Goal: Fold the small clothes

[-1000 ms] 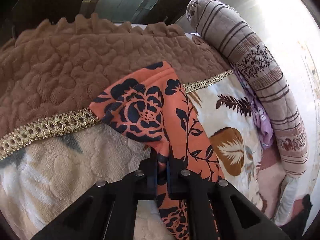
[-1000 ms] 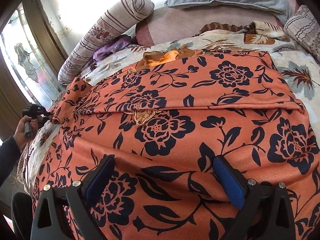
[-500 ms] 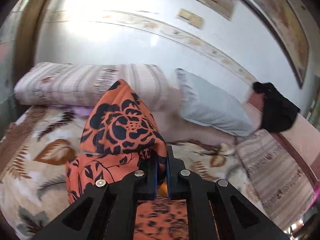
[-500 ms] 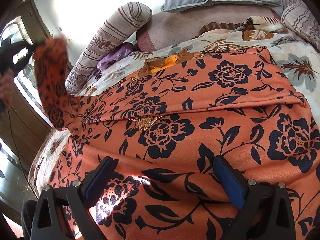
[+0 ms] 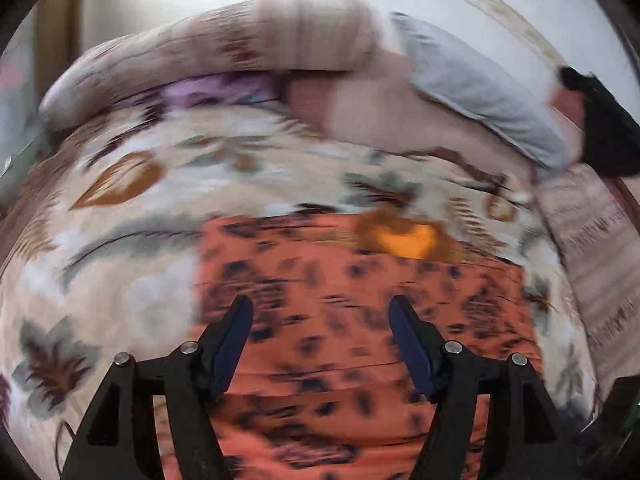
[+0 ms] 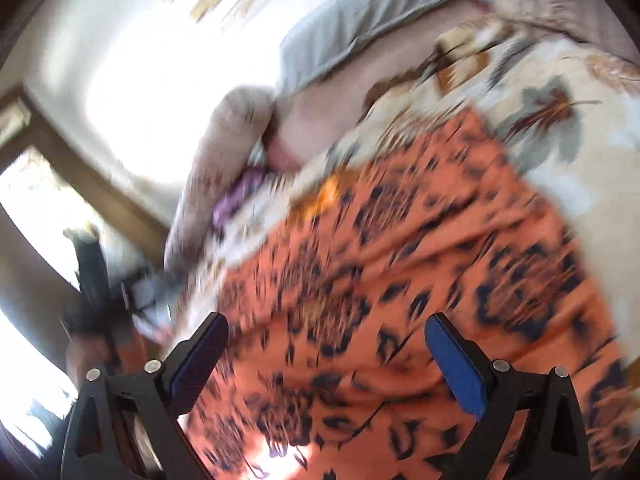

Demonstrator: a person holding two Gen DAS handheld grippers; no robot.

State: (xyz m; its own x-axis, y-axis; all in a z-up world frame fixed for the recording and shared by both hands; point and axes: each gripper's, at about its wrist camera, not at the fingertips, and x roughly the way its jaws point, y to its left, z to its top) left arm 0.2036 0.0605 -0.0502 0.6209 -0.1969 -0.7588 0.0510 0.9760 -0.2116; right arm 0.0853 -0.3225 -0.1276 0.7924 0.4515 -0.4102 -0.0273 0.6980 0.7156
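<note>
An orange garment with dark navy flowers (image 5: pixel 360 320) lies spread on the bed, with a bright orange patch (image 5: pixel 408 236) at its far edge. My left gripper (image 5: pixel 320 332) is open and empty above the garment. My right gripper (image 6: pixel 326 354) is also open and empty above the same garment (image 6: pixel 420 272). Both views are blurred by motion. The other gripper and hand show dimly at the left of the right wrist view (image 6: pixel 96 280).
A cream leaf-print bedspread (image 5: pixel 120 240) covers the bed. A striped bolster (image 5: pixel 240 40), a grey pillow (image 5: pixel 480 92), a purple cloth (image 5: pixel 216 88) and a black item (image 5: pixel 608 128) lie at the far side. A bright window (image 6: pixel 24 216) is at the left.
My left gripper has let go of the garment's sleeve and opened; the sleeve now lies folded onto the garment. Both cameras have swung, and the right view has tilted.
</note>
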